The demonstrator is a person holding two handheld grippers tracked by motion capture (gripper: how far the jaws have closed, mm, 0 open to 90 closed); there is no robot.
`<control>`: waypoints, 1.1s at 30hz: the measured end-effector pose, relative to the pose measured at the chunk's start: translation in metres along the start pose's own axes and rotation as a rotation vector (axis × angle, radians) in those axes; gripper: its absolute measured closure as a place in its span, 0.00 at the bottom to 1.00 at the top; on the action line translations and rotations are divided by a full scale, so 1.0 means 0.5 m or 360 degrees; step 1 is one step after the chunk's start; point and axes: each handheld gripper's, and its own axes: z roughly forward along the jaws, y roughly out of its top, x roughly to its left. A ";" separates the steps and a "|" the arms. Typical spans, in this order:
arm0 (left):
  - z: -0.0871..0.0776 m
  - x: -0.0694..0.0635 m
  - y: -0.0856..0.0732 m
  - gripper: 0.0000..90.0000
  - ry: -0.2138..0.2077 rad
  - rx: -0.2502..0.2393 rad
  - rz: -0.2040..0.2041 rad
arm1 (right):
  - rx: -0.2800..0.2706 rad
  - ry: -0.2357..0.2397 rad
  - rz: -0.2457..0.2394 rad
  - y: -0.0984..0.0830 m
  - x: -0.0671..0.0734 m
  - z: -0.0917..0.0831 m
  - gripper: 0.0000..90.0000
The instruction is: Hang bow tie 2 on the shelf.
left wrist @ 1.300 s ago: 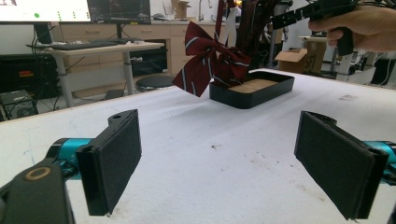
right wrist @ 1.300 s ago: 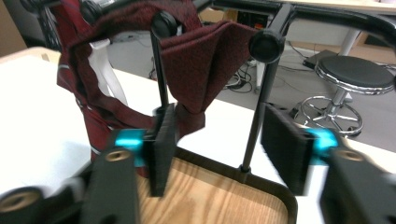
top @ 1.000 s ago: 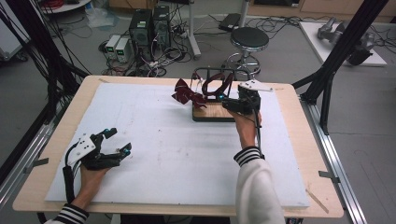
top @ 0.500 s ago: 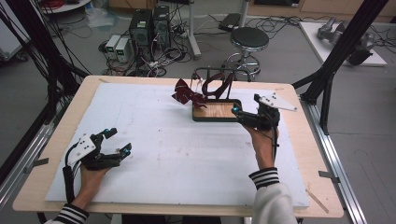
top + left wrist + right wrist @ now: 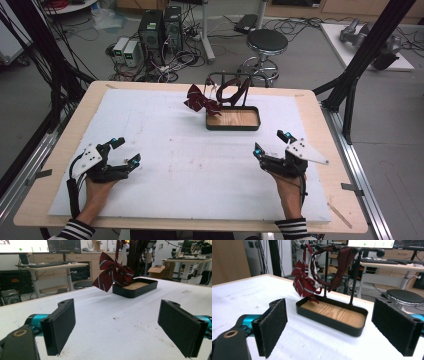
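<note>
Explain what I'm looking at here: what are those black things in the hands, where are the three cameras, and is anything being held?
A person sits at a table and holds a hand-operated tool in each hand. The left gripper and the right gripper each have two black padded jaws. The high view looks down from above the person's side. Each of the other two pictures comes from a camera riding on one gripper, looking out between its own jaws.

On the white mat stands a small black tray with a wooden floor and a rack rising from it. A dark red striped bow tie hangs on that rack, beside its dark red strap.

Nothing is held. Both grippers stand open near the front edge, well short of the tray. The right gripper's jaws have just been opening, with nothing between them.
</note>
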 end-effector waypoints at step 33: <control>-0.038 -0.016 -0.002 0.17 0.0033 -0.0029 0.0018 | -0.0013 -0.0030 0.0059 -0.111 -0.001 -0.033 0.13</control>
